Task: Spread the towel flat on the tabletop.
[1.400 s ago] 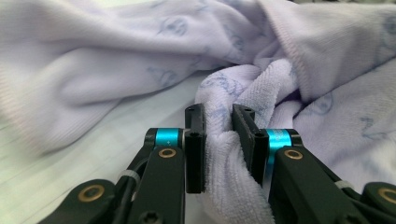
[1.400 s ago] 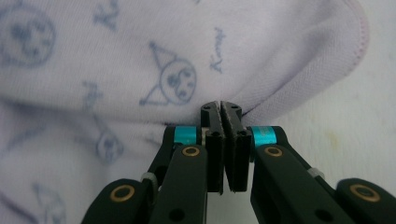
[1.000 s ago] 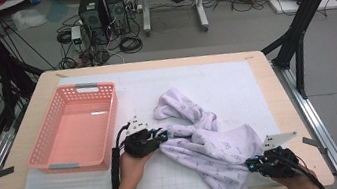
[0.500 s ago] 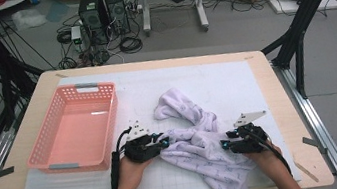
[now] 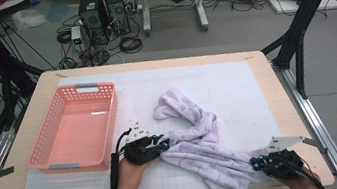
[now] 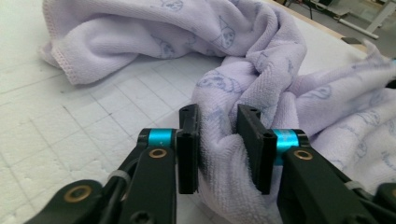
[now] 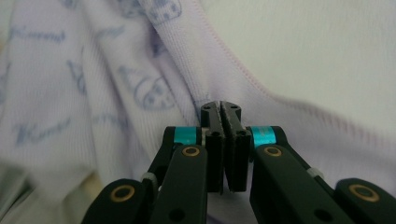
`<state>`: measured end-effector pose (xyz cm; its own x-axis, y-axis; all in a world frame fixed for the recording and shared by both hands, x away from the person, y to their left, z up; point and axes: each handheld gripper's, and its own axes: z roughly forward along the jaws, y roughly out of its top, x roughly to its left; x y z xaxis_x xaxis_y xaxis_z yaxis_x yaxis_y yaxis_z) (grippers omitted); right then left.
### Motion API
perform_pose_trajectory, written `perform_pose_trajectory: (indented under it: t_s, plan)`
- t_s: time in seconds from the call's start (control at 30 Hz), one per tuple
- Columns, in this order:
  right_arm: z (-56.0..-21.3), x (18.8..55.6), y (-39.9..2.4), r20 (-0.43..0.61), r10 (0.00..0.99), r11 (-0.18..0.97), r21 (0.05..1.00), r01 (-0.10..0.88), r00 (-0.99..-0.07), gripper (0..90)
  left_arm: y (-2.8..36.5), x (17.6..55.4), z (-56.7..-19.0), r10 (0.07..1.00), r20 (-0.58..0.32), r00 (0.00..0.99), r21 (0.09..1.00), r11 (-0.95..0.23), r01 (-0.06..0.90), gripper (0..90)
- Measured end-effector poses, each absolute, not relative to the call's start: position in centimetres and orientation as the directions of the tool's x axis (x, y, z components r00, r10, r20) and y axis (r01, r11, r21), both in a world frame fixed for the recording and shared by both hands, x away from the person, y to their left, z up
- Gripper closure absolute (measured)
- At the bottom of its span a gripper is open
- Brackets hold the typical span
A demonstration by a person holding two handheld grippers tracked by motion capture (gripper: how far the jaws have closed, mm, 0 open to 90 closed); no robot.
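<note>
A lavender towel (image 5: 199, 143) is spread in a crumpled band from the middle of the table (image 5: 253, 69) to its front edge. A thick fold is pinched by the left gripper (image 5: 165, 144), whose jaws have just been opening slightly. The towel's hem near the front right corner is clamped by the right gripper (image 5: 256, 162), whose jaws have just closed tight.

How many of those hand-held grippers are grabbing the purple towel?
2. The left hand-held gripper clamps a bunched fold of the towel beside the pink basket; the right hand-held gripper pinches its edge at the table's near right corner.
</note>
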<state>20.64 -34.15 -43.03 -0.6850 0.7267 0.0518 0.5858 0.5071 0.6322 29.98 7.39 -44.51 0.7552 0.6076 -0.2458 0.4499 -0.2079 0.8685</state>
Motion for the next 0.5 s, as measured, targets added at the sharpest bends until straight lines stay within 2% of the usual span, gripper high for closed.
perform_pose_trajectory:
  t_s: [0.03,0.1,0.17,0.3,0.4,0.5]
  plan:
    - [-42.9,20.2,-34.4,0.042,0.727,0.508,0.638,0.578,-0.686,87.8,7.4,30.0,-44.5,0.608,-0.250,0.754,0.869,-0.202,0.451,61.1]
    - [-42.4,20.0,-34.7,0.040,0.749,0.467,0.676,0.569,-0.662,77.6,7.4,30.0,-44.3,0.616,-0.249,0.747,0.878,-0.182,0.443,49.9]
    - [-41.7,20.4,-34.8,0.054,0.762,0.415,0.723,0.552,-0.645,73.4,7.6,30.0,-44.0,0.622,-0.255,0.741,0.886,-0.157,0.437,45.5]
    - [-40.7,23.0,-33.3,0.052,0.777,0.373,0.764,0.526,-0.627,68.6,8.0,30.0,-43.7,0.624,-0.253,0.739,0.894,-0.141,0.425,44.8]
    - [-40.8,25.8,-31.1,0.050,0.768,0.385,0.760,0.523,-0.638,63.2,8.0,30.1,-43.8,0.624,-0.247,0.742,0.893,-0.152,0.425,46.1]
    - [-41.6,28.5,-28.7,0.091,0.757,0.374,0.752,0.543,-0.647,60.1,8.0,30.2,-43.8,0.623,-0.247,0.742,0.894,-0.150,0.423,46.3]
